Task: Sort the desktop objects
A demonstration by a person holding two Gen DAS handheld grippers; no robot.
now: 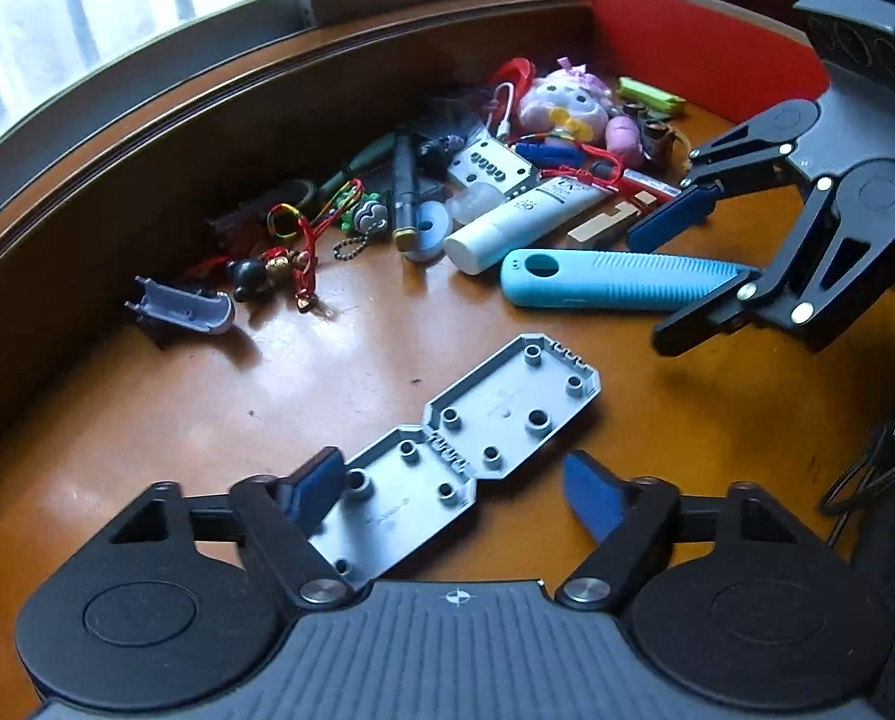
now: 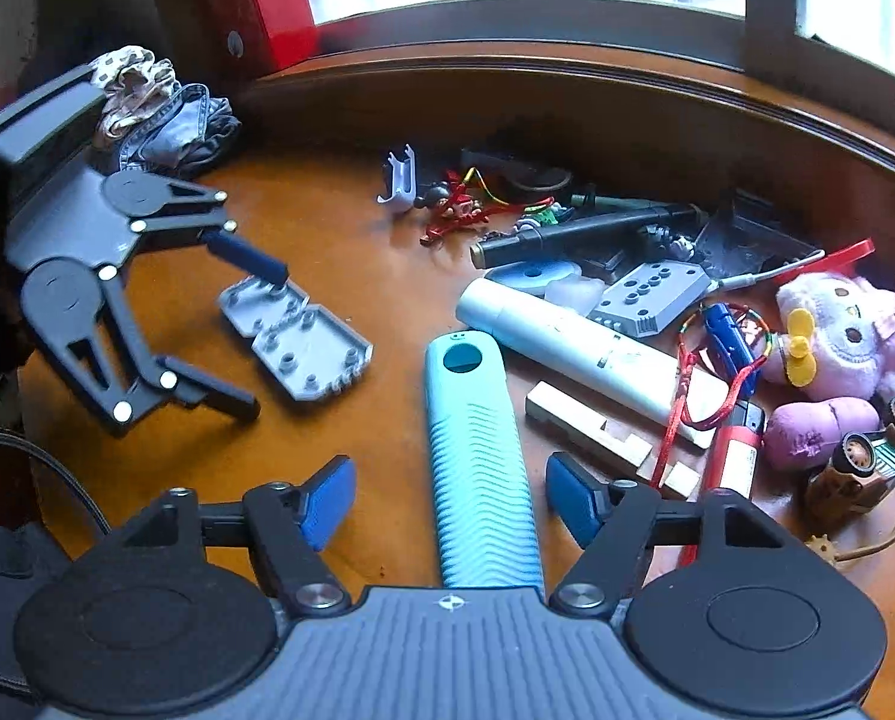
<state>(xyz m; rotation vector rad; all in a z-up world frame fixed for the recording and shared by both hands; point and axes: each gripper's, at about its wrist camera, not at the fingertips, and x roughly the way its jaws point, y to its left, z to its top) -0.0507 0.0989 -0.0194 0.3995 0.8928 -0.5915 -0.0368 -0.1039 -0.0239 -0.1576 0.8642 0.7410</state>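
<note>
The turquoise handle [image 2: 477,456] lies flat on the bench [image 2: 357,276], long axis running straight between the right gripper [image 2: 450,501] fingers, which stand apart, untouching. The left gripper [image 1: 453,486] fingers, half-open, straddle the grey plate [image 1: 447,450].

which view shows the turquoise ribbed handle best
The left wrist view: the turquoise ribbed plastic handle lies there side-on, visible nearly end to end, its oval hole included, with only the far end behind the right gripper. In the right wrist view, the handle runs foreshortened between that gripper's open jaws, near end hidden.
</note>
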